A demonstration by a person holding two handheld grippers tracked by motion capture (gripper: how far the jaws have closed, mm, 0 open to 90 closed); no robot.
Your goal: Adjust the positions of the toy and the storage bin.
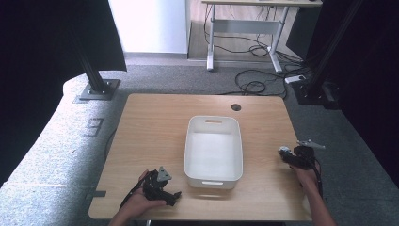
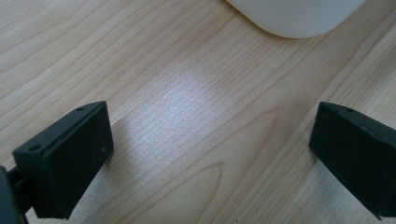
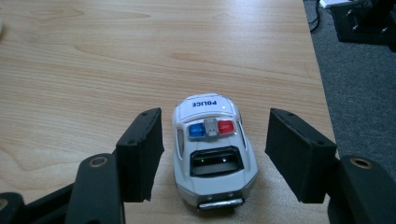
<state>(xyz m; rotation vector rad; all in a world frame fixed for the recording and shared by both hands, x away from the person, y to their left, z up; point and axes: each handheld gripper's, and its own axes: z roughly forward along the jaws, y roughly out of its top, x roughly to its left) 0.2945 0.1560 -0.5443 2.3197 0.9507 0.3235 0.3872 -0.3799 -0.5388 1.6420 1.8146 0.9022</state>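
Straddling a white toy police car (image 3: 212, 151), the right hand-held gripper (image 3: 212, 154) stands open, its jaws clear of both flanks. That car sits on the worktop (image 3: 93, 60) near its right edge. The left hand-held gripper (image 2: 210, 154), wide open and empty, rests just beside a white bin (image 1: 214, 150).

The toy car (image 3: 212, 149) is white, with black letters on its hood, one blue and one red light on the roof, dark windows and a silver bumper. The bin (image 1: 213, 151) is plain white, and the surface (image 1: 155, 127) is light wood with a fine brown grain pattern. Both the left claw (image 2: 212, 154) and the right claw (image 3: 215, 154) are matte black, and the carpet (image 1: 56, 141) is speckled grey
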